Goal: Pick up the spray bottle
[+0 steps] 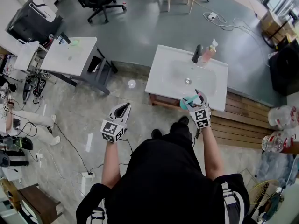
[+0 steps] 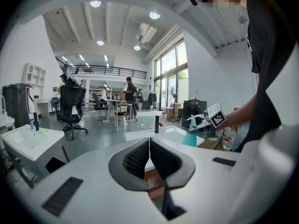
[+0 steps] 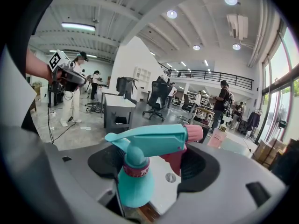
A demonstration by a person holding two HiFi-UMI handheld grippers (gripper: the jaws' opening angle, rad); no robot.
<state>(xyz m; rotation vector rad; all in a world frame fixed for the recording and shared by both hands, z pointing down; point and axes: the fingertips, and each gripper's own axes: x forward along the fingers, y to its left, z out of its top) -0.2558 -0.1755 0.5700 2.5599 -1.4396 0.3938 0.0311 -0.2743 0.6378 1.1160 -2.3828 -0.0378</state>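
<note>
A: Where's the spray bottle?

B: The teal spray bottle (image 3: 134, 178), with a pink nozzle, is between the jaws of the right gripper (image 3: 154, 168). It's over the front rim of the white sink (image 1: 161, 64).

A: Is it gripped?

B: Yes. The jaws are wide but bearing on it, one pad behind the neck and the red trigger against the other.

A: Is it clear of the sink?

B: Can't tell. In the head view the gripper covers most of the bottle. In the right gripper view the gripper body cuts off part of the base.

A: And the left side?

B: The left gripper (image 2: 149, 157) is closed, pads together with nothing between them. It's over the floor, well left of the sink.
</note>
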